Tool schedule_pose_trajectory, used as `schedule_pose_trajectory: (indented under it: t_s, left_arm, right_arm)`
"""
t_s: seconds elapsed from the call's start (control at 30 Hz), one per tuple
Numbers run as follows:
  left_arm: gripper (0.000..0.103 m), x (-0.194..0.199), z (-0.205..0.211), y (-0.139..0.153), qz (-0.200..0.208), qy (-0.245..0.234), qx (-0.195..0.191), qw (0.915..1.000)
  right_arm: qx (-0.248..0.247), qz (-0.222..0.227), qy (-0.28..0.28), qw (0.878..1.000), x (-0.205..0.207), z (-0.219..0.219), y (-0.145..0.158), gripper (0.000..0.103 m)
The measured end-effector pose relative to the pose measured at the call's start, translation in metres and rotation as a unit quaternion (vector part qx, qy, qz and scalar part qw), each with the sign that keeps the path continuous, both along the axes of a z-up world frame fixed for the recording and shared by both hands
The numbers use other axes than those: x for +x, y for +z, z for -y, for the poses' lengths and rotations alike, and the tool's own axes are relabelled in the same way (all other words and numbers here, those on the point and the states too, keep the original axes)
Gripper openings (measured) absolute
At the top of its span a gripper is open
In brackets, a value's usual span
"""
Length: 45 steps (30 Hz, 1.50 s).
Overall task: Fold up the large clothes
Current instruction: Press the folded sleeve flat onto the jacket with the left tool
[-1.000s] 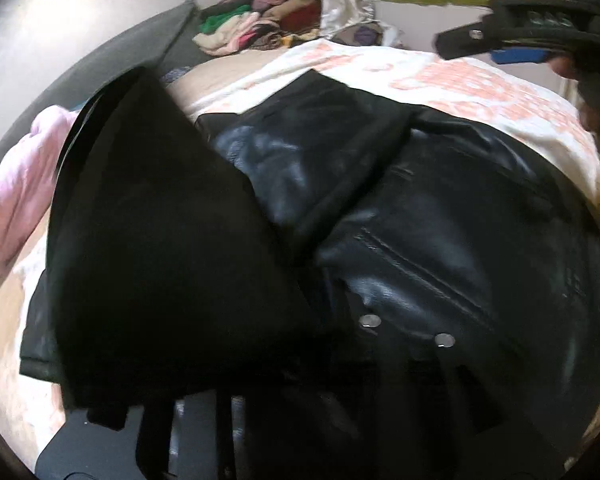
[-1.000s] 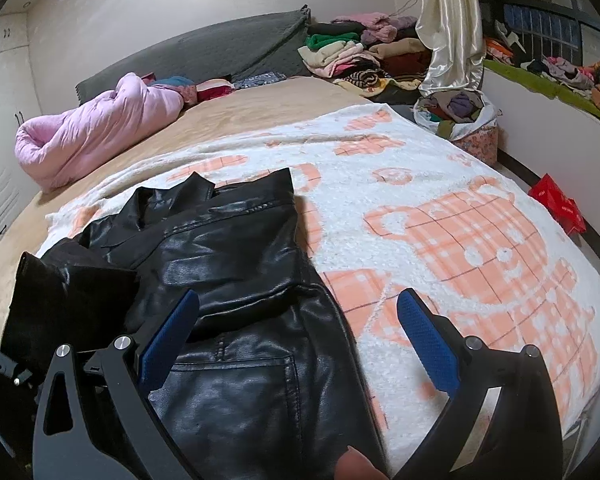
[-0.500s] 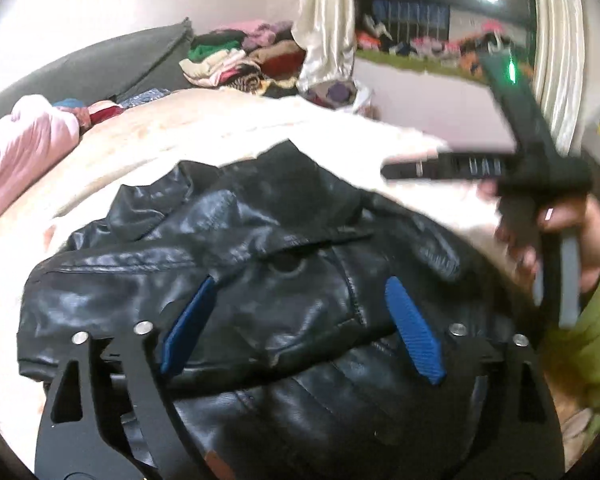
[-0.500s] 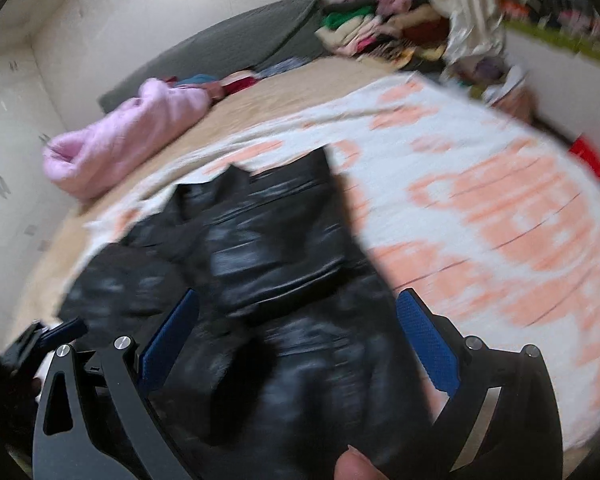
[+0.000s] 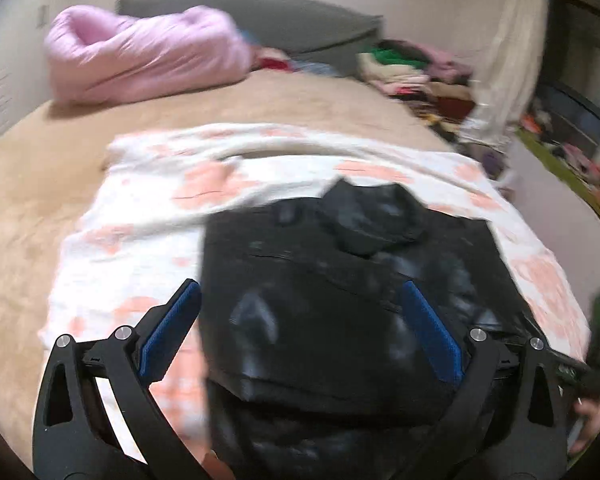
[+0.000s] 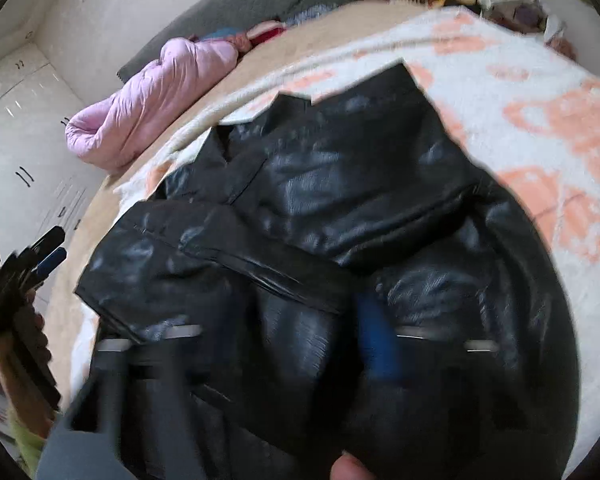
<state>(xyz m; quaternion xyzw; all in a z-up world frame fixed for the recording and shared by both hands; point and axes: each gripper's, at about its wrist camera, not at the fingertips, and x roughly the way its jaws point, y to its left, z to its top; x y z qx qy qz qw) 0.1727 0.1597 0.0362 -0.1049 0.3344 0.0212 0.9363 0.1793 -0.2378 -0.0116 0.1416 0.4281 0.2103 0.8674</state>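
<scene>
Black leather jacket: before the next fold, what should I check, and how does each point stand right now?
1. Jacket lies spread on the blanket: ok.
2. Sleeve is folded in across the front: ok.
3. Left tool is free of fabric: ok; its jaws are opening, the jacket lies below them and nothing is pinched.
4. Right tool has a firm hold: cannot tell; its jaws are closing over the leather, but the view is blurred.
5. Bare blanket around the jacket for the next fold: ok.
</scene>
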Motion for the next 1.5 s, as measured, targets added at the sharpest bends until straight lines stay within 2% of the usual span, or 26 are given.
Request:
schedule_pose_trajectory:
  t_s: [0.07, 0.1, 0.23, 0.37, 0.43, 0.5, 0.53, 0.6, 0.7, 0.8, 0.87, 1.03, 1.17, 1.2, 1.27, 1.33, 1.37, 1.5]
  left_arm:
    - [0.093, 0.005, -0.017, 0.000, 0.003, 0.021, -0.001, 0.9998]
    - [0.093, 0.006, -0.024, -0.001, 0.002, 0.027, -0.012, 0.9996]
    - [0.093, 0.007, -0.052, -0.014, 0.000, 0.054, -0.071, 0.9960]
    - [0.080, 0.010, -0.050, -0.019, 0.000, 0.047, -0.074, 0.9961]
    - [0.069, 0.012, -0.044, -0.020, 0.004, 0.036, -0.071, 0.9968]
    - [0.047, 0.017, -0.031, -0.025, 0.002, 0.017, -0.063, 0.9979]
    - [0.043, 0.019, -0.025, -0.027, -0.001, 0.010, -0.057, 0.9983]
    - [0.027, 0.025, -0.010, -0.035, -0.011, -0.017, -0.044, 0.9988]
    - [0.022, 0.034, 0.010, -0.050, -0.041, -0.043, -0.024, 0.9979]
    - [0.022, 0.041, 0.024, -0.069, -0.084, -0.057, 0.009, 0.9948]
    - [0.022, 0.043, 0.024, -0.075, -0.094, -0.055, 0.007, 0.9940]
    - [0.022, 0.045, 0.018, -0.084, -0.105, -0.055, -0.004, 0.9930]
    - [0.022, 0.043, 0.021, -0.084, -0.105, -0.055, 0.010, 0.9929]
    - [0.022, 0.042, 0.021, -0.085, -0.105, -0.055, 0.012, 0.9929]
    - [0.022, 0.042, 0.020, -0.084, -0.106, -0.054, 0.014, 0.9928]
    - [0.022, 0.041, 0.019, -0.083, -0.106, -0.054, 0.014, 0.9928]
    - [0.022, 0.042, 0.019, -0.083, -0.106, -0.054, 0.014, 0.9928]
    - [0.022, 0.043, 0.021, -0.083, -0.107, -0.053, 0.020, 0.9927]
  right_arm:
    - [-0.009, 0.032, 0.013, 0.999, -0.002, -0.003, 0.013, 0.033]
    - [-0.017, 0.054, 0.030, 0.998, -0.003, -0.007, 0.023, 0.007]
    - [-0.063, 0.130, 0.056, 0.988, 0.001, -0.016, 0.065, 0.006]
    - [-0.110, 0.206, 0.094, 0.968, 0.008, -0.024, 0.111, 0.006]
    - [-0.136, 0.229, 0.107, 0.958, 0.010, -0.026, 0.122, 0.006]
    - [-0.165, 0.250, 0.122, 0.946, 0.012, -0.025, 0.127, 0.006]
    - [-0.175, 0.255, 0.126, 0.942, 0.012, -0.023, 0.126, 0.007]
    - [-0.199, 0.257, 0.130, 0.937, 0.015, -0.021, 0.118, 0.007]
    - [-0.215, 0.247, 0.127, 0.936, 0.019, -0.017, 0.105, 0.007]
    - [-0.214, 0.230, 0.121, 0.942, 0.025, -0.012, 0.094, 0.007]
    - [-0.215, 0.219, 0.120, 0.944, 0.029, -0.012, 0.087, 0.008]
    - [-0.221, 0.191, 0.113, 0.950, 0.037, -0.011, 0.071, 0.010]
    - [-0.218, 0.169, 0.103, 0.956, 0.039, -0.006, 0.058, 0.010]
    - [-0.218, 0.163, 0.102, 0.957, 0.039, -0.005, 0.055, 0.013]
    - [-0.226, 0.139, 0.096, 0.959, 0.040, -0.004, 0.051, 0.028]
    - [-0.231, 0.127, 0.084, 0.961, 0.036, 0.001, 0.051, 0.085]
    - [-0.235, 0.139, 0.067, 0.960, 0.031, 0.005, 0.054, 0.088]
    - [-0.216, 0.165, 0.044, 0.961, 0.020, 0.013, 0.067, 0.086]
